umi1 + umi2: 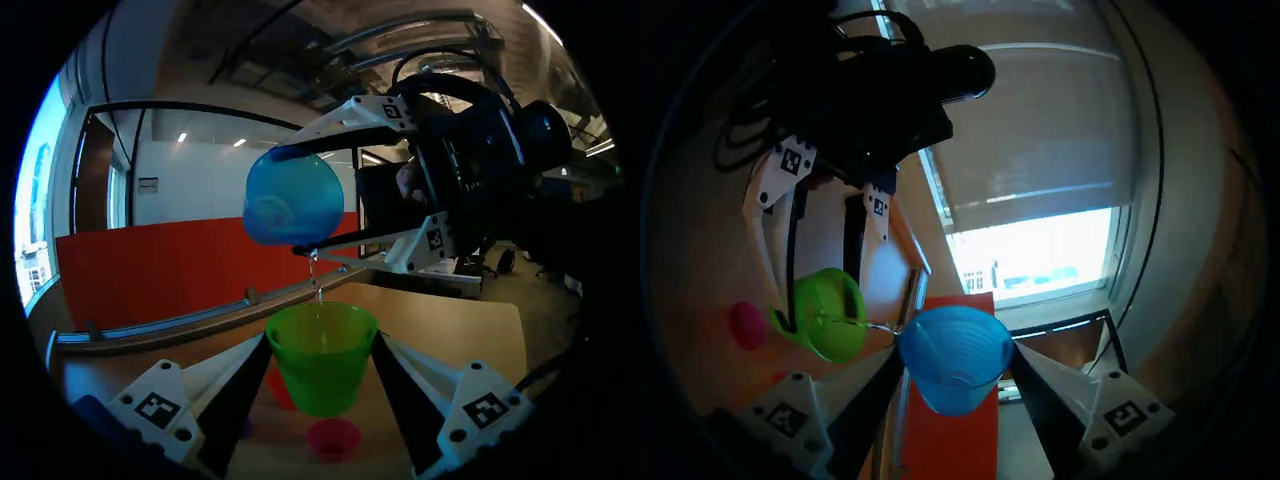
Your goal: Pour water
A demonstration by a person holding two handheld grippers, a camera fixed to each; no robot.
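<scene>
Item 1. Left gripper (320, 344), white two-finger tongs. In the left gripper view its fingers come up from 5 and 7 o'clock. They are spread about a cup's width and pinch the green translucent plastic cup (322, 364), one finger on each side wall. The cup is held upright with its mouth open upward, at 6 o'clock of the view.

Item 2. Right gripper (292, 200), same pattern, entering the left gripper view from 2 o'clock with dark cabling behind it. Its fingers are parted about a cup's width and clamp the blue translucent plastic cup (294, 200) at top and bottom. That cup is tipped on its side, directly at 12 o'clock of the green cup and apart from it.

Item 3. Thin stream of water (316, 276). It falls from the blue cup's lower rim into the green cup's mouth.

Item 4. Pale wooden tabletop (456, 324), beneath both cups.

Item 5. Small pink plastic cup (334, 438), standing on the tabletop at 6 o'clock of the green cup.

Item 6. Red wall panel (160, 268), at 9 o'clock in the left gripper view.

Item 7. Bright window (1032, 256), at 3 o'clock in the right gripper view.
</scene>
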